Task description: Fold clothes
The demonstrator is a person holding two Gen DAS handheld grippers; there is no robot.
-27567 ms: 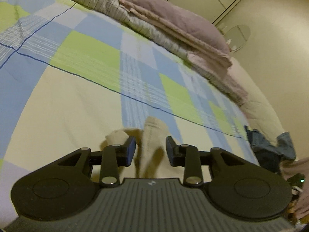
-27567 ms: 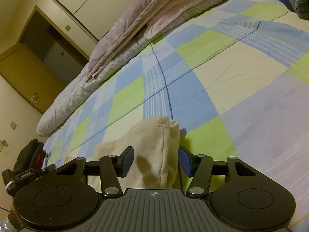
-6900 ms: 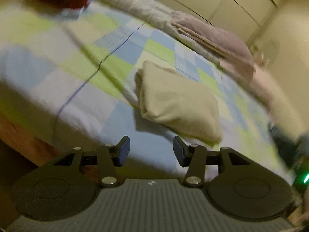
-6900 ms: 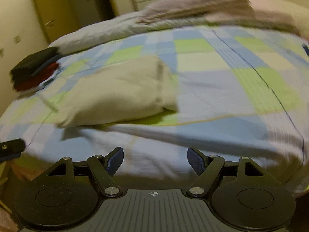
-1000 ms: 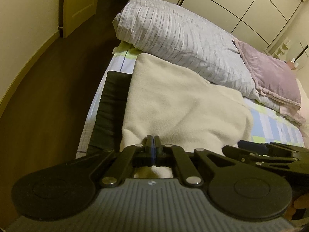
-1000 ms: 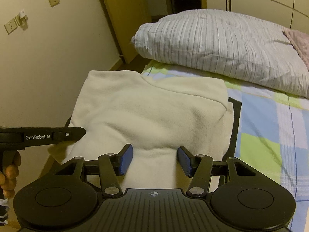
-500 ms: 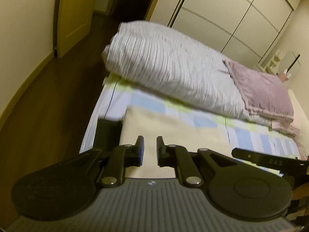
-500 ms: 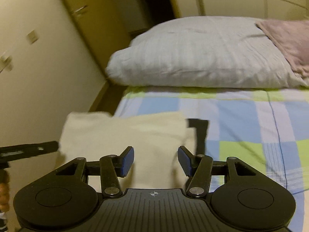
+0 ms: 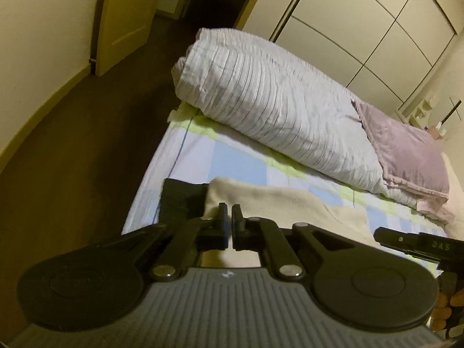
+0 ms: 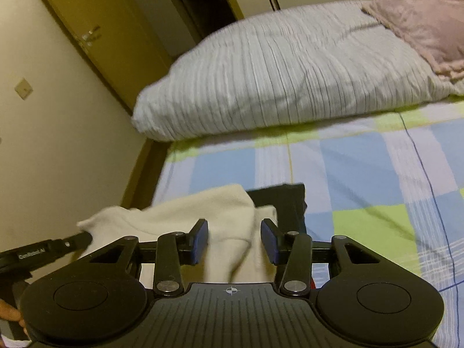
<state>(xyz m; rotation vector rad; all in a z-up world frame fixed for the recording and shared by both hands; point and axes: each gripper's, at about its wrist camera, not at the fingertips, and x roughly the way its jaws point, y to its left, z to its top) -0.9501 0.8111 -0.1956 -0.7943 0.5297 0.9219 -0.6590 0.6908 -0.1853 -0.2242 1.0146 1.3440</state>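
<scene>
— Where's the cream garment (image 10: pixel 185 214)?
— At six o'clock on the bed (image 10: pixel 362 168), over a dark garment (image 10: pixel 287 200)

— Grippers?
— My left gripper (image 9: pixel 227 223) is all but shut, empty. My right gripper (image 10: pixel 234 242) is closing, cream cloth between the jaws, unpinched

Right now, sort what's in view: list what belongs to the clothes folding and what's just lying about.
Part of the job:
- cream garment, folded
- dark garment under it
- left gripper
- right gripper, closing, cream cloth between its jaws

Just lying about:
- striped duvet
- mauve blanket
- checked sheet
</scene>
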